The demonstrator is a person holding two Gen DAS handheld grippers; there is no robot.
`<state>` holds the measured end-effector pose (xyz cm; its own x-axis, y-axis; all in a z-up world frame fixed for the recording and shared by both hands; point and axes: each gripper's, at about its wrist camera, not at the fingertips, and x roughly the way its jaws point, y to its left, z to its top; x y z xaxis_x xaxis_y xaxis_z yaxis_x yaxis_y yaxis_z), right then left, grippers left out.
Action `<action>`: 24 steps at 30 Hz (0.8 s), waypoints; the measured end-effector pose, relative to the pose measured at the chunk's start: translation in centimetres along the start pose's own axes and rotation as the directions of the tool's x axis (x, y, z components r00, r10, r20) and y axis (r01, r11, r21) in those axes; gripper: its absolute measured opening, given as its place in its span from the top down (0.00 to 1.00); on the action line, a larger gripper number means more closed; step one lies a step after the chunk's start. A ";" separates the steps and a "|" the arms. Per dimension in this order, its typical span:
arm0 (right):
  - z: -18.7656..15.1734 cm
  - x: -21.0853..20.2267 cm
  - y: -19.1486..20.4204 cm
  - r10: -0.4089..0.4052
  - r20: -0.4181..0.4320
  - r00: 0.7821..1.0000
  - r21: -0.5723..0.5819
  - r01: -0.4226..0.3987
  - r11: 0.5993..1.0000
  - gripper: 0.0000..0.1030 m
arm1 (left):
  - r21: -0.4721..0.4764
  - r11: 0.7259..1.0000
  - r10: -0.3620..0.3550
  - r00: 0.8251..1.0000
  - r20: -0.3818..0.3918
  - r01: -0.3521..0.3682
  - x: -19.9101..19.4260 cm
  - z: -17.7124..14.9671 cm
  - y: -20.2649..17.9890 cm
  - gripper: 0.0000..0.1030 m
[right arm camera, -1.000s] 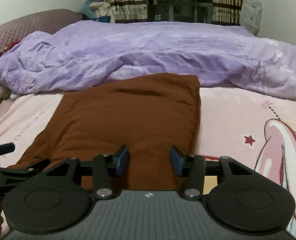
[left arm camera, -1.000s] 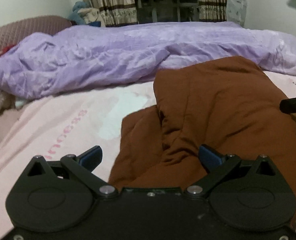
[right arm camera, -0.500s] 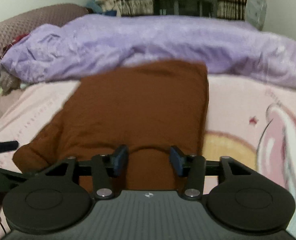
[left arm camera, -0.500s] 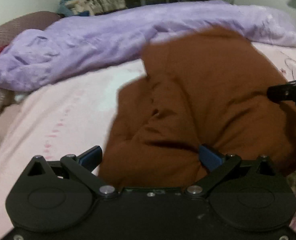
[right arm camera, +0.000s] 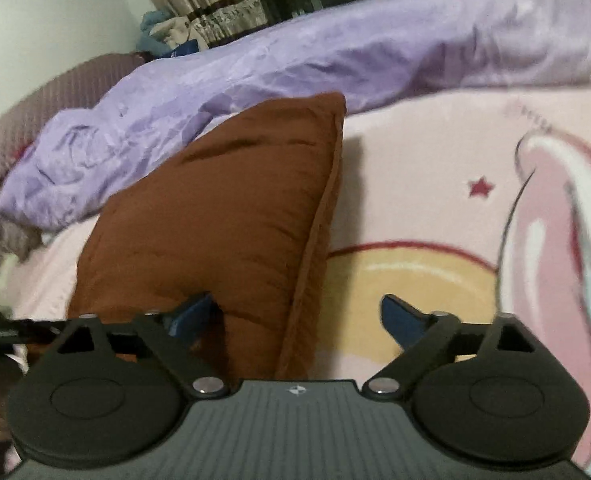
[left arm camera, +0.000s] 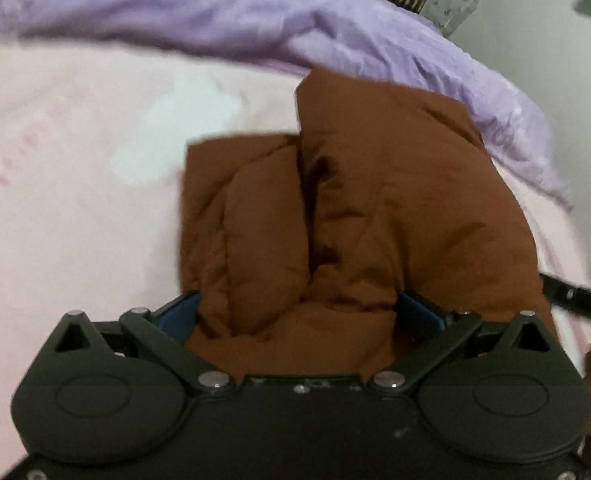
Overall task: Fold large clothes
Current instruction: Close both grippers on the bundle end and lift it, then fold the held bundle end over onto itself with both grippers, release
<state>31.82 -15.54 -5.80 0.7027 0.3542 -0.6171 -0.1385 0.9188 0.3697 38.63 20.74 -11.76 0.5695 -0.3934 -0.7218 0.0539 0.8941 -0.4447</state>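
A brown padded garment [left arm camera: 375, 208] lies folded on the pink bed sheet [left arm camera: 75, 160]. In the left wrist view its near edge bulges between my wide-open left gripper [left arm camera: 295, 312] fingers and covers their tips. In the right wrist view the garment [right arm camera: 223, 220] sits left of centre, its seamed right edge running down between the fingers. My right gripper [right arm camera: 297, 312] is open; its left finger [right arm camera: 191, 312] rests on the brown cloth, its right finger [right arm camera: 399, 316] is over bare sheet. The right gripper's tip shows at the left wrist view's right edge [left arm camera: 575, 292].
A crumpled purple duvet [right arm camera: 335, 64] lies across the bed behind the garment. A brown headboard cushion [right arm camera: 35, 108] stands at the far left. Curtains [right arm camera: 215, 4] and a dark window are behind. The sheet has a cartoon print [right arm camera: 535, 208] at right.
Both grippers have dropped low and tilted over the garment. The right gripper has opened wide from a narrow gap. The garment's near edge now sits between the left fingers.
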 end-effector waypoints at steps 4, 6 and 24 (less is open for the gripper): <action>0.4 1.2 -0.9 0.099 -0.046 0.994 0.051 -0.096 0.994 0.00 | -0.135 0.989 -0.062 0.997 0.036 0.067 -2.8 0.4 3.2 0.00; 0.4 1.0 -0.8 0.123 -0.056 0.991 0.033 -0.122 0.992 0.00 | -0.126 0.989 -0.073 0.997 0.021 0.075 -3.4 0.2 4.0 0.00; 3.2 -0.5 1.8 0.225 -0.022 0.974 -0.022 -0.226 0.974 0.48 | 0.034 0.985 -0.174 0.967 0.187 0.171 -6.1 -0.4 -2.5 0.70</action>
<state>33.50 -14.61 -2.62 0.6379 0.5560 -0.5329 -0.3091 0.8186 0.4841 34.71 20.83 -6.49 0.6945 -0.4960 -0.5213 0.1782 0.8205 -0.5432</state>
